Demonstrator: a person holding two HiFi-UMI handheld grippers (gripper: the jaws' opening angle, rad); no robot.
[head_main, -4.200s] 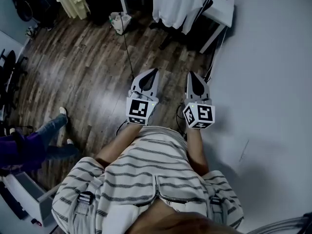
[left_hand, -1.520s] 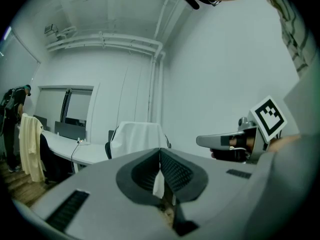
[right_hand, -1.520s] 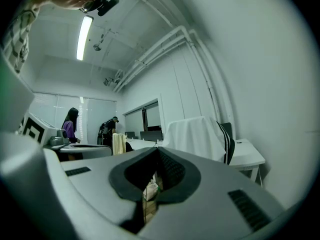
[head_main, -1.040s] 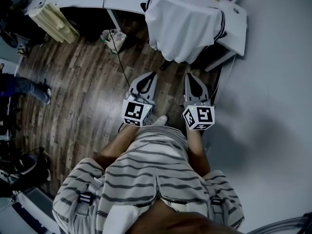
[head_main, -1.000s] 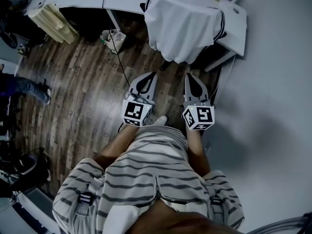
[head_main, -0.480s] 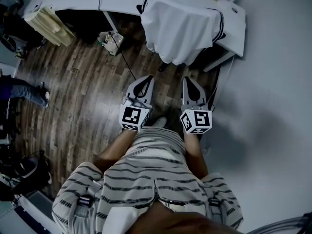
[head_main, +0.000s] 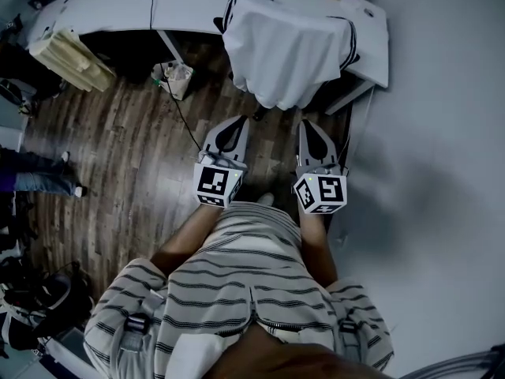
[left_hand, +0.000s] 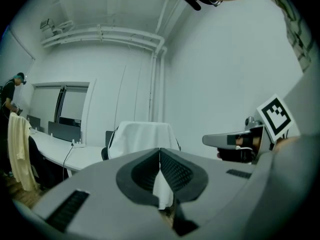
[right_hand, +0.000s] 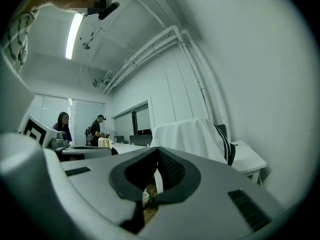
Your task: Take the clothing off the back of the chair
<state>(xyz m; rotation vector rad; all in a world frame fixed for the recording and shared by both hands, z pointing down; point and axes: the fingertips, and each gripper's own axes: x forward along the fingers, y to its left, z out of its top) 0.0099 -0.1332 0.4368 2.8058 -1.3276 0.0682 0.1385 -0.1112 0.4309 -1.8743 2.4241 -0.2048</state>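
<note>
A white garment with dark striped sleeves (head_main: 286,50) hangs over the back of a dark office chair (head_main: 347,58) pushed in at a white desk (head_main: 189,6). It also shows ahead in the left gripper view, white garment (left_hand: 142,136), and in the right gripper view, white garment (right_hand: 190,136). My left gripper (head_main: 235,125) and right gripper (head_main: 309,126) are held side by side in front of the person, pointing at the chair and a short way from it. Both are shut with nothing between the jaws.
A pale wall (head_main: 442,133) runs along the right. Under the desk a bag (head_main: 173,77) and a cable (head_main: 180,113) lie on the wooden floor (head_main: 118,156). A cream cloth (head_main: 71,58) hangs at the left. A person's legs (head_main: 35,180) stand at far left.
The person has stepped toward the chair: both grippers have moved forward, and the chair with the garment sits closer and lower in the head view. Both grippers stay shut.
</note>
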